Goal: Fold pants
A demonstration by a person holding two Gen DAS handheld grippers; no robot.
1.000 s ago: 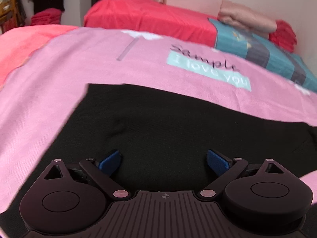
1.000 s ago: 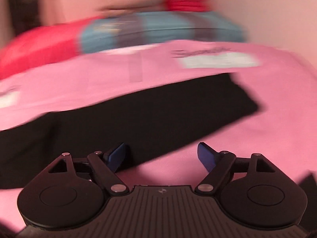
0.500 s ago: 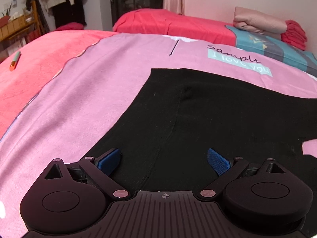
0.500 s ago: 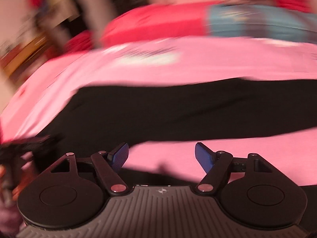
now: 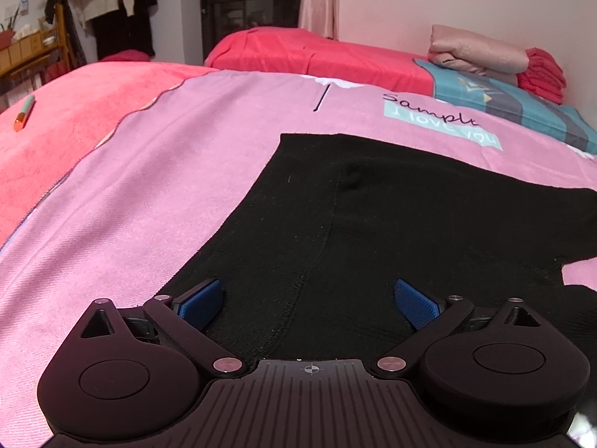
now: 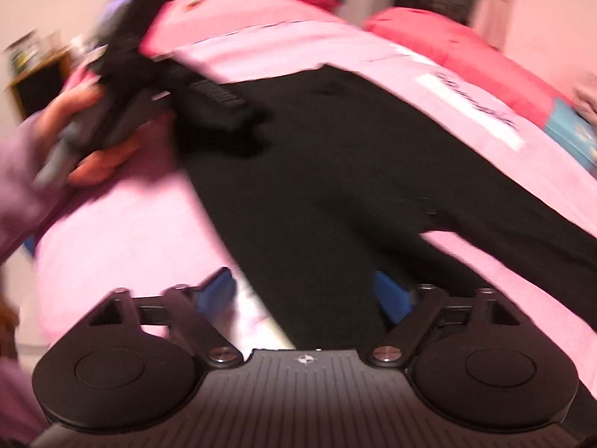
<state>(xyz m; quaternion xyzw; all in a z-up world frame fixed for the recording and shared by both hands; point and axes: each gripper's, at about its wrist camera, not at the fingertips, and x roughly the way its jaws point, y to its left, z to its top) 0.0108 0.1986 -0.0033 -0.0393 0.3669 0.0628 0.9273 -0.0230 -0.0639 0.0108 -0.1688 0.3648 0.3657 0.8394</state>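
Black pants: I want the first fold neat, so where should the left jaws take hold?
Grip the waistband's near corner of the black pants, coming from the pink blanket side; the fabric lies flat, with that straight edge exposed beside the open left gripper.

The pants [image 5: 391, 216] are plain black. The blanket [image 5: 168, 186] under them is pink, with a pale teal label [image 5: 442, 127] lettered in white below black script. Both tools [image 5: 309, 298] [image 6: 304, 291] are black with blue fingertips [image 5: 199, 302]. The far bed [image 5: 317, 52] is red. The pillow [image 5: 522, 108] is teal with grey stripes.
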